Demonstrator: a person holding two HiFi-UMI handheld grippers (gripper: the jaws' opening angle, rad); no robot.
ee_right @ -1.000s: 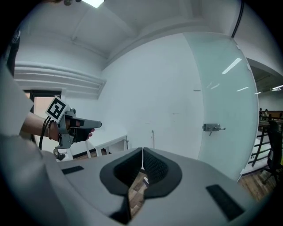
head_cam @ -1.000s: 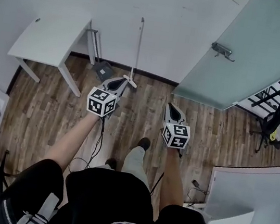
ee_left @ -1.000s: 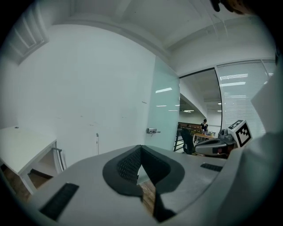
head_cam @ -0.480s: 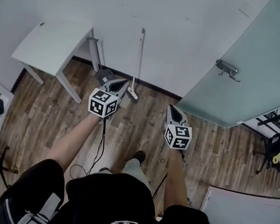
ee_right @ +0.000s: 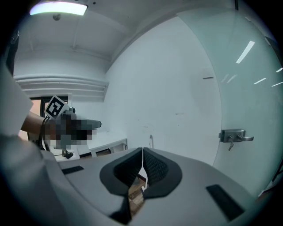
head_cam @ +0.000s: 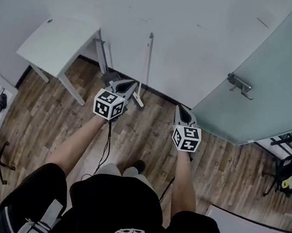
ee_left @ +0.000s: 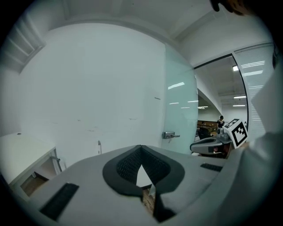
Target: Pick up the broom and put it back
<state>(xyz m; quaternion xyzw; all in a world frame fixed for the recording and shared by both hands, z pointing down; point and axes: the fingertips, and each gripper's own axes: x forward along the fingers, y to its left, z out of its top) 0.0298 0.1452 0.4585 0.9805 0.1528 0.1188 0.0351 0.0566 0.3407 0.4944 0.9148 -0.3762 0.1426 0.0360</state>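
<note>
- In the head view, the left gripper [head_cam: 131,83] is keeping its jaws pressed together on nothing. It is reaching toward the foot of the white wall [head_cam: 203,34].
- The right gripper [head_cam: 180,109] is doing the same, its jaws shut and empty, and is pointing at the wall beside the frosted glass door [head_cam: 284,75].
- The broom [head_cam: 147,64] is standing nearly upright against the wall with its head on the wooden floor [head_cam: 41,118], just beyond the left gripper's tips. Neither claw is touching it.
- By my reading, the broom is either waiting to be picked up or is already back in its place. Its lean against the wall fits both.
- A grey flat thing [head_cam: 110,74], perhaps a dustpan, is lying by the white table [head_cam: 58,44]. I cannot tell whether anything is in it.
- In the left gripper view, the left gripper [ee_left: 140,148] is showing its tips meeting, with only floor behind them. The broom's handle top [ee_left: 99,146] is rising to the left and the door handle [ee_left: 170,134] to the right.
- In the right gripper view, the right gripper [ee_right: 142,151] is showing only a hairline seam between its pads. The broom handle [ee_right: 151,141] is standing just above them against the wall, well apart from the claw.
- No bin, box or other holder is showing in either gripper view.
</note>
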